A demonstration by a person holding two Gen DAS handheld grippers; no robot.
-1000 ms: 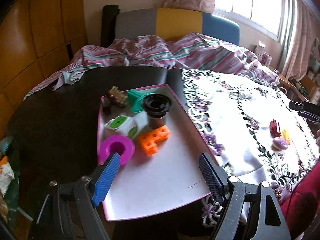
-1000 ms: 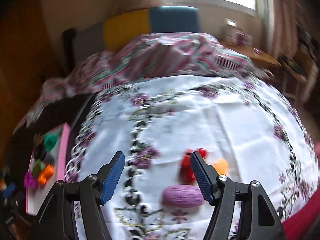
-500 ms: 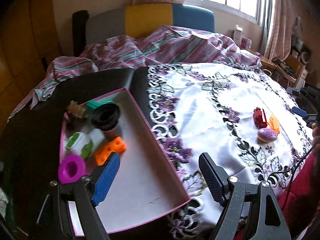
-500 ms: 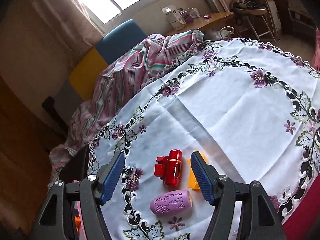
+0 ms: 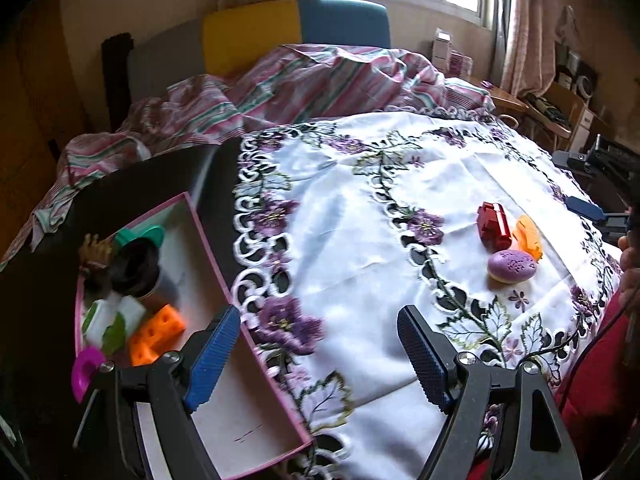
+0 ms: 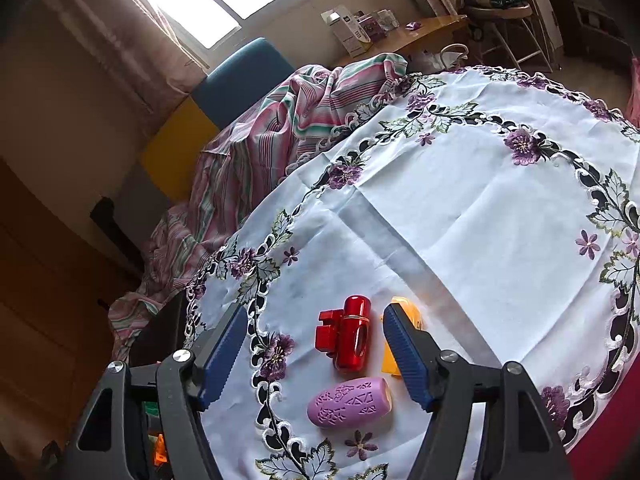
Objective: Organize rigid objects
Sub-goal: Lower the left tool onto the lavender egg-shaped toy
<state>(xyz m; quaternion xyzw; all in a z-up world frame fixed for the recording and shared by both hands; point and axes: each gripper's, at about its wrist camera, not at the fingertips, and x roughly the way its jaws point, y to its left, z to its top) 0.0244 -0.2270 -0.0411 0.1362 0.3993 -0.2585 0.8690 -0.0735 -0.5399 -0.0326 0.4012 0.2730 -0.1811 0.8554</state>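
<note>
A red plastic piece (image 6: 352, 334), an orange piece (image 6: 390, 360) and a purple oval piece (image 6: 349, 402) lie together on the white embroidered tablecloth (image 6: 460, 220). My right gripper (image 6: 314, 350) is open and empty, its fingers hovering either side of the red piece. The three pieces also show in the left wrist view: red (image 5: 494, 225), orange (image 5: 528, 236), purple (image 5: 512, 266). My left gripper (image 5: 316, 356) is open and empty over the cloth, by the pink-rimmed tray (image 5: 256, 432). The tray holds an orange block (image 5: 156, 332), a magenta ring (image 5: 84, 368), a black cup (image 5: 136, 268) and several others.
The tray sits on a dark tabletop (image 5: 36, 300) left of the cloth. A striped pink sheet (image 5: 304, 88) is bunched at the table's far side before a yellow-and-blue chair back (image 5: 296, 32). The right gripper (image 5: 588, 208) shows at the left wrist view's right edge.
My left gripper has swung right, from over the tray to over the cloth. My right gripper has moved closer to the three pieces, now straddling the red one.
</note>
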